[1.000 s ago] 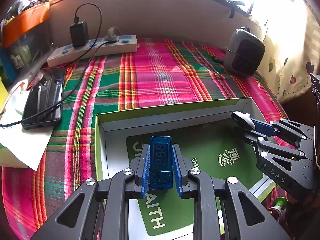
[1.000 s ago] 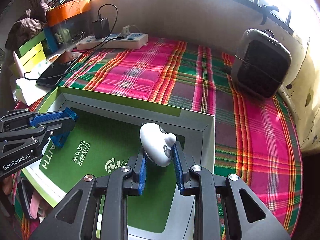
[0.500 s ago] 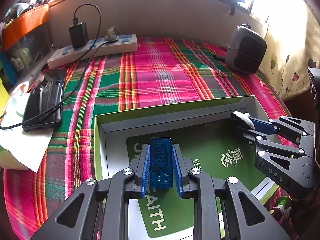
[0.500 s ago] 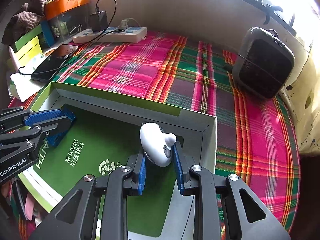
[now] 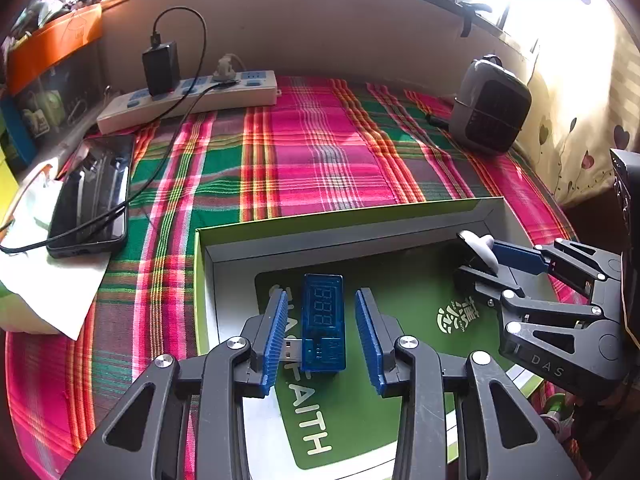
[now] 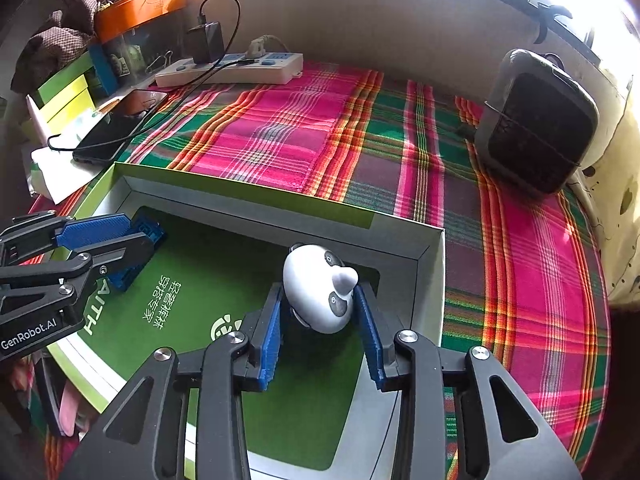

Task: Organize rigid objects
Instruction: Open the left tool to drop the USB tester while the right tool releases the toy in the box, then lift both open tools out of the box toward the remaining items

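Observation:
A shallow green box (image 5: 340,216) lies on the plaid cloth. On its floor at the left rests a clear blue USB tester (image 5: 323,322), between the pads of my left gripper (image 5: 322,338). Those jaws are opening: a gap shows beside the right pad, and the metal plug points at the left pad. A white panda-faced toy (image 6: 320,294) sits in the box's (image 6: 240,188) far right corner. My right gripper (image 6: 320,332) straddles it with jaws opening, the pads splayed and just off its sides. Each view also shows the other gripper: right gripper (image 5: 492,260), left gripper (image 6: 128,252).
On the plaid cloth (image 5: 320,152) beyond the box are a white power strip (image 5: 192,98) with a black charger, a black phone (image 5: 92,196) on its cable, and white paper (image 5: 44,280) at the left. A grey heater-like device (image 6: 536,132) stands at the back right.
Both grippers have spread their pads. The blue tester and the white toy, pinched before, now sit loose on the box floor. Neither hand has shifted.

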Available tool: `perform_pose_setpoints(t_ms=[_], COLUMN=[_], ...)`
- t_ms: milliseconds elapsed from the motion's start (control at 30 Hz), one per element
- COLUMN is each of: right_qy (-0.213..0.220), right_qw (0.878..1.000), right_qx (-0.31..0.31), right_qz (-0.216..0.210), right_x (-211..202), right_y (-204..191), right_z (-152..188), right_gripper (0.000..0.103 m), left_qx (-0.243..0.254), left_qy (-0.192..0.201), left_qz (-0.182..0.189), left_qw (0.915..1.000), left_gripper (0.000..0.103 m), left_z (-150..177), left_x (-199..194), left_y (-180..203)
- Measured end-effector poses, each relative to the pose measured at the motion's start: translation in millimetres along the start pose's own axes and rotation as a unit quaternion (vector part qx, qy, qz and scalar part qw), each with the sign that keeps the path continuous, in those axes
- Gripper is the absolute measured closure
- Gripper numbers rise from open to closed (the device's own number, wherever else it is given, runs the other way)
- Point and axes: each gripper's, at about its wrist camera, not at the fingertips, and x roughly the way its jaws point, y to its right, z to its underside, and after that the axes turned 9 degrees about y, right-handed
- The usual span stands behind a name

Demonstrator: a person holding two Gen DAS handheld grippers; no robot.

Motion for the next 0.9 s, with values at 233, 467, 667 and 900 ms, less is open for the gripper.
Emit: perform_pose_setpoints(t_ms=[233,467,667,900], right_qy=[0.011,0.025,0.049,0.074], right_qw=[1.0,1.0,0.998,0.996], right_qx=[0.008,0.013,0.026,0.045], right_qz=[-0.005,-0.006,-0.003,-0.001], right_x=[-7,-23,-47,-79], right_y=[-2,-7,-5,0], right_z=[1,3,6,15], right_gripper=[0.053,0.053,0.053,0.053], left_qx=[-0.002,-0.003,-0.001,-0.007], left_qy=[0.011,0.027,0.046,0.058], left_qz=[0.002,0.005,0.004,0.007], left_qw=[0.9999,0.9996,0.9989,0.9983], left_gripper=[0.065,0.065,0.065,0.065], left_z=[1,4,11,24], left_x=[-13,-34,-60,-84], left_y=[1,4,5,4])
